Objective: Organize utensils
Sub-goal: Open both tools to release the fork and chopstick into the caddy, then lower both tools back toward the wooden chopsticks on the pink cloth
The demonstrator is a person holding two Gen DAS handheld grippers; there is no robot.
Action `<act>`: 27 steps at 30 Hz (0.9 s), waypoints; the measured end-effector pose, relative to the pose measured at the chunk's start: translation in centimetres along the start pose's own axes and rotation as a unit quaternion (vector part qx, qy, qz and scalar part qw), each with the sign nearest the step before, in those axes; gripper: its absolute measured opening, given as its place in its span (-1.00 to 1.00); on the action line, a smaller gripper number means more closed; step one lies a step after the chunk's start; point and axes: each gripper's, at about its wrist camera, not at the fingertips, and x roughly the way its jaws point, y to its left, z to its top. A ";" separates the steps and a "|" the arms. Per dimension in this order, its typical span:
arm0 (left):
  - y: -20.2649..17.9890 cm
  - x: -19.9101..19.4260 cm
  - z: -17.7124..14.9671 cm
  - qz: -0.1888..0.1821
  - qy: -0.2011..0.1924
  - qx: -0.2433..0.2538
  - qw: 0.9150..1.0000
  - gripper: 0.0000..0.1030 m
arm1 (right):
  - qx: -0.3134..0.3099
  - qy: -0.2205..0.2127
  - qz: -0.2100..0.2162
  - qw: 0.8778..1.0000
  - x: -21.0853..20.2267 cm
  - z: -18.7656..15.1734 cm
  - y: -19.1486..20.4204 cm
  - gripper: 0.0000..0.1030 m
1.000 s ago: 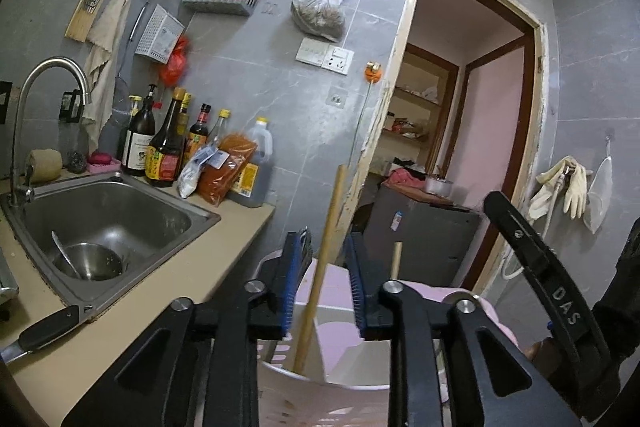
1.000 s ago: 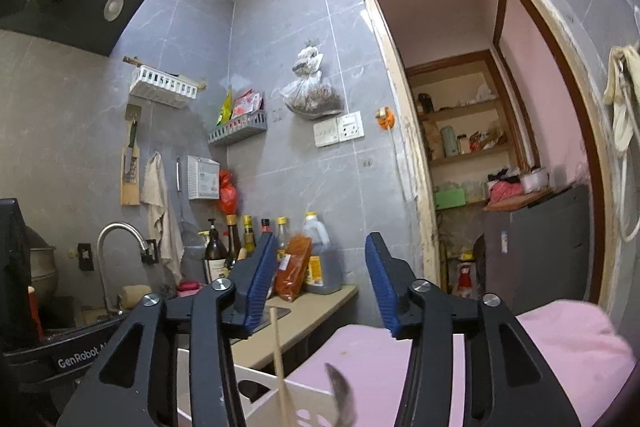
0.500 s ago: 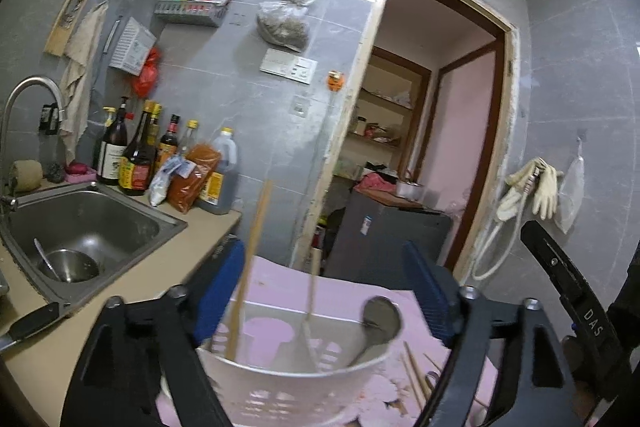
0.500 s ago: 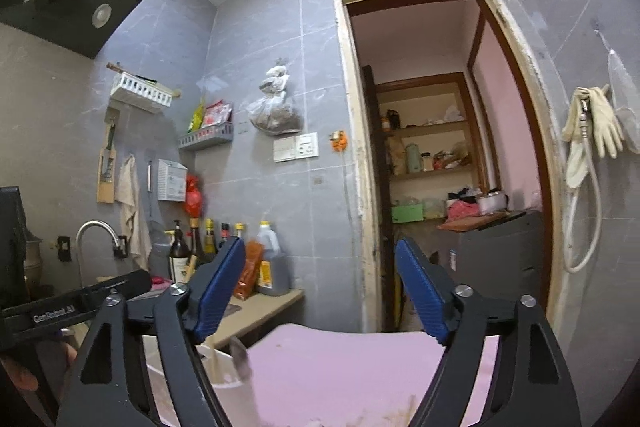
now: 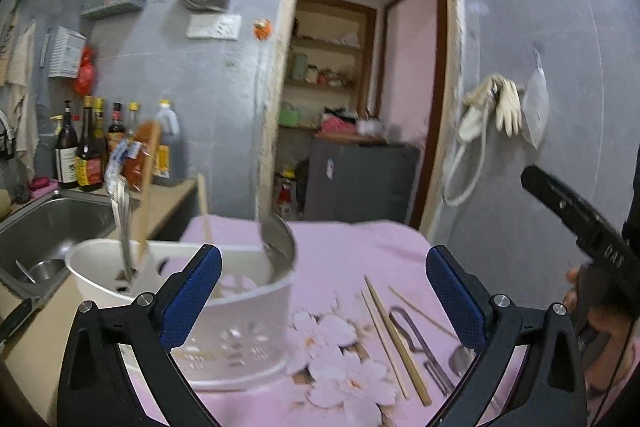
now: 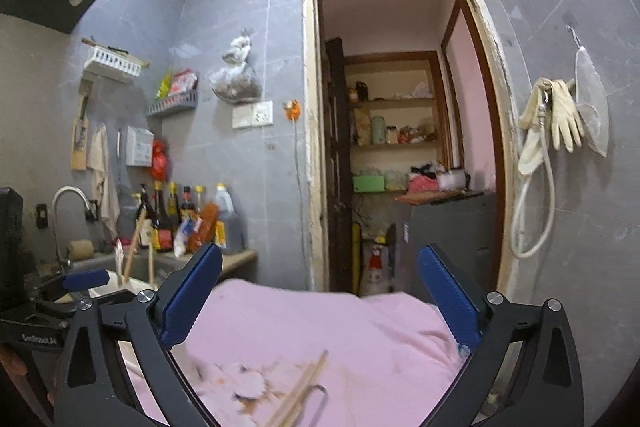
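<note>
A white perforated utensil holder (image 5: 224, 323) stands on the pink floral tablecloth (image 5: 352, 247) at its left edge, beside the steel sink (image 5: 48, 223). Four utensils stand in it, leaning at different angles: a broad wooden spatula (image 5: 146, 195), a single slim wooden stick (image 5: 205, 203), a metal fork-like piece (image 5: 122, 223) that is blurred, and a steel spoon (image 5: 280, 239) resting against the right rim.

On the cloth to the holder's right lie two wooden chopsticks (image 5: 394, 339) side by side, a third thin stick (image 5: 420, 311) apart from them, a bent-wire metal utensil (image 5: 416, 343) just beside the pair, and a round metal spoon bowl (image 5: 460, 359) partly hidden behind the right finger.

The left gripper (image 5: 320, 291) hovers over the cloth with its blue-padded jaws spread wide, nothing between them; the holder sits behind its left finger. The right gripper (image 6: 320, 291) is likewise spread wide and holds nothing, with chopsticks (image 6: 304, 387) and the wire loop (image 6: 316, 399) blurred on the cloth below it.

Six bottles (image 5: 92, 143) line the counter behind the sink.
</note>
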 end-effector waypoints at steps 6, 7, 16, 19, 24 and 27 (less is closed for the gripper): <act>-2.2 2.1 -1.9 -0.015 0.059 0.020 0.998 0.95 | -0.004 0.063 -0.016 0.998 0.5 -1.8 -2.6 0.99; -2.5 2.5 -2.3 -0.017 0.071 0.022 0.997 0.95 | -0.002 0.074 -0.018 0.997 0.6 -2.3 -3.0 0.99; -4.5 6.2 -4.4 -0.026 0.165 0.035 0.985 0.95 | 0.017 0.191 -0.017 0.981 3.2 -5.8 -5.9 0.99; -4.7 7.4 -5.0 -0.025 0.189 0.039 0.981 0.95 | 0.022 0.234 -0.015 0.972 4.5 -6.8 -6.4 0.99; -4.8 9.4 -5.4 -0.036 0.236 0.037 0.970 0.93 | 0.032 0.292 -0.002 0.956 6.4 -8.5 -7.1 0.93; -4.7 10.5 -5.5 -0.041 0.255 0.032 0.966 0.81 | 0.037 0.328 0.010 0.944 7.7 -9.3 -7.3 0.69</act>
